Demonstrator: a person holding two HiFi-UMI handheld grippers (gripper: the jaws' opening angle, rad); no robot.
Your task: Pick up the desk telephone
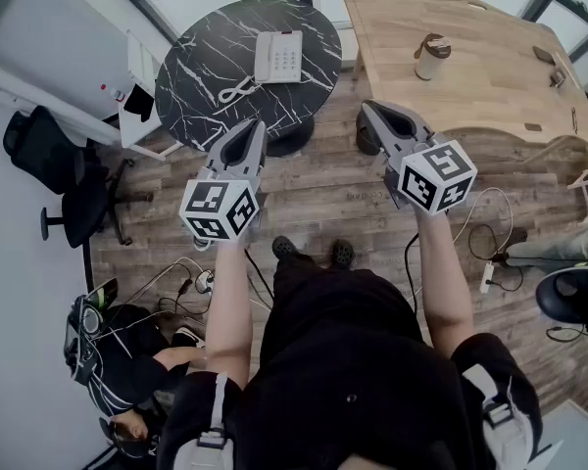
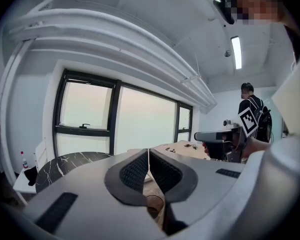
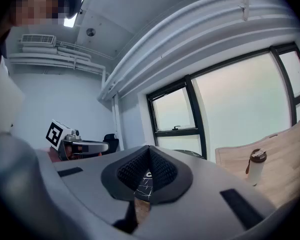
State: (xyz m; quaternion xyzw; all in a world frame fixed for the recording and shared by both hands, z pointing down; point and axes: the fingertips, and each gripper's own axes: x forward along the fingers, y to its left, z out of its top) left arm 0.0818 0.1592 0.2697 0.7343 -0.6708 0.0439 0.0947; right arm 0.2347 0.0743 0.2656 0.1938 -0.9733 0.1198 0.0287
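Note:
A white desk telephone (image 1: 278, 56) with a coiled cord lies on the round black marble table (image 1: 206, 76) at the far side of the head view. My left gripper (image 1: 251, 129) is held out in front of me, short of the table's near edge, jaws shut and empty. My right gripper (image 1: 367, 111) hovers over the wooden floor between the two tables, also shut with nothing in it. In the left gripper view the closed jaws (image 2: 149, 156) point toward the windows; the right gripper view shows its closed jaws (image 3: 149, 154) the same way.
A light wooden table (image 1: 470, 67) at the right carries a lidded cup (image 1: 431, 57), also visible as the cup (image 3: 255, 166). A black office chair (image 1: 59, 179) stands at the left. Cables and a power strip (image 1: 487, 277) lie on the floor. Another person crouches at lower left (image 1: 118, 380).

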